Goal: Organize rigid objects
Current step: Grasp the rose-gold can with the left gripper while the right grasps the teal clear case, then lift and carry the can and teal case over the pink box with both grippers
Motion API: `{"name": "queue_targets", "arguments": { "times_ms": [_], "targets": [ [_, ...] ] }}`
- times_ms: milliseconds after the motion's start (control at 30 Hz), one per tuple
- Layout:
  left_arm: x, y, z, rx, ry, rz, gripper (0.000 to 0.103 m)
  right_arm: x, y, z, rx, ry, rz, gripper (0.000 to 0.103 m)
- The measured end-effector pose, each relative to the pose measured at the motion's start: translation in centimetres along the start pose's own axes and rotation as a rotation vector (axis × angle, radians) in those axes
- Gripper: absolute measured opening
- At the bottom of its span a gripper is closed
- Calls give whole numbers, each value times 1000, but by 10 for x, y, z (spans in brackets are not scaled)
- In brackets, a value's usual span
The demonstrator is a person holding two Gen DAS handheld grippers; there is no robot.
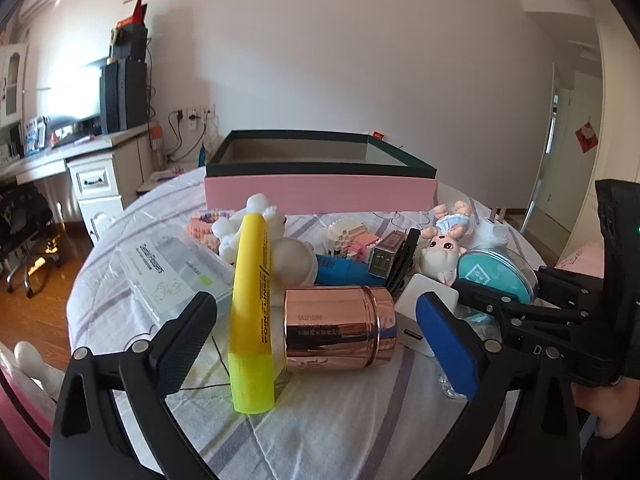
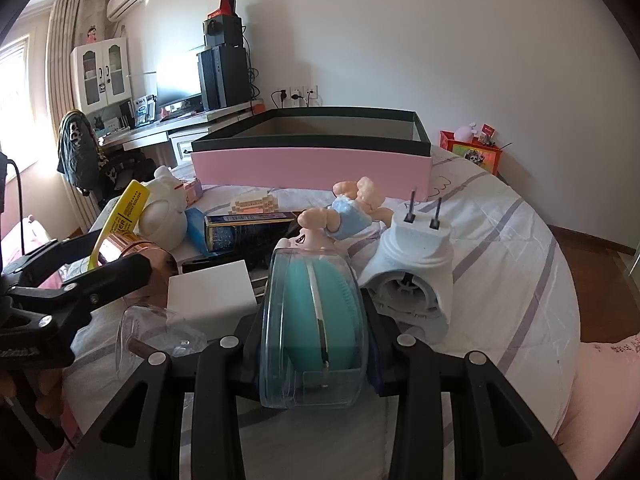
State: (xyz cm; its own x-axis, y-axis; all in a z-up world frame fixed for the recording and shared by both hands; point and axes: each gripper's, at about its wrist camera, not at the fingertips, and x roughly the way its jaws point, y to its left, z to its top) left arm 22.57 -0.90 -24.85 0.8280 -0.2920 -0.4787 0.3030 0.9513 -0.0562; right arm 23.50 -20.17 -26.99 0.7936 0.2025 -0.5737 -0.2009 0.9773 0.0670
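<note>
A pink box with a dark green rim [image 1: 320,196] [image 2: 312,168] stands open at the back of the round table. My left gripper [image 1: 320,332] is open, its jaws on either side of a yellow highlighter [image 1: 252,312] and a rose-gold can [image 1: 340,328] lying on the cloth. My right gripper [image 2: 316,320] is shut on a round clear case with a teal disc [image 2: 316,316]; the case also shows in the left wrist view [image 1: 496,276]. A white plug adapter [image 2: 412,264] lies just to its right.
Toys crowd the middle: a white figure [image 1: 248,228], a pink doll [image 1: 444,248], a blue tube [image 1: 344,270], block models [image 1: 348,236], a clear floss box [image 1: 172,272], a white charger cube [image 1: 428,300]. A desk [image 1: 80,152] stands to the left.
</note>
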Motion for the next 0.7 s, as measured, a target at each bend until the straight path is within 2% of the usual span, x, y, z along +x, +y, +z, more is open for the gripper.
{"name": "queue_targets", "arguments": {
  "times_ms": [167,233,367,400,467,500,600,700],
  "targets": [
    [-15,-13,-4,57,-40,12,102,0,-1,1,4,2,5,38],
    [-7,-15,-4,77,-12,24,102,0,-1,1,6,2,4,38],
    [5,-7,-2,33,26,15,80,0,-2,0,10,3,7,38],
    [4,-4,0,18,25,12,77,0,-2,0,11,2,9,38],
    [-5,-5,1,12,-3,4,80,2,-3,1,15,7,14,38],
    [-9,-8,1,22,-26,27,83,2,-3,1,17,9,17,38],
    [-22,-20,1,103,-107,68,92,3,-4,0,22,11,24,38],
    [-16,-28,-1,137,-68,48,91,3,-5,0,25,9,30,38]
  ]
}}
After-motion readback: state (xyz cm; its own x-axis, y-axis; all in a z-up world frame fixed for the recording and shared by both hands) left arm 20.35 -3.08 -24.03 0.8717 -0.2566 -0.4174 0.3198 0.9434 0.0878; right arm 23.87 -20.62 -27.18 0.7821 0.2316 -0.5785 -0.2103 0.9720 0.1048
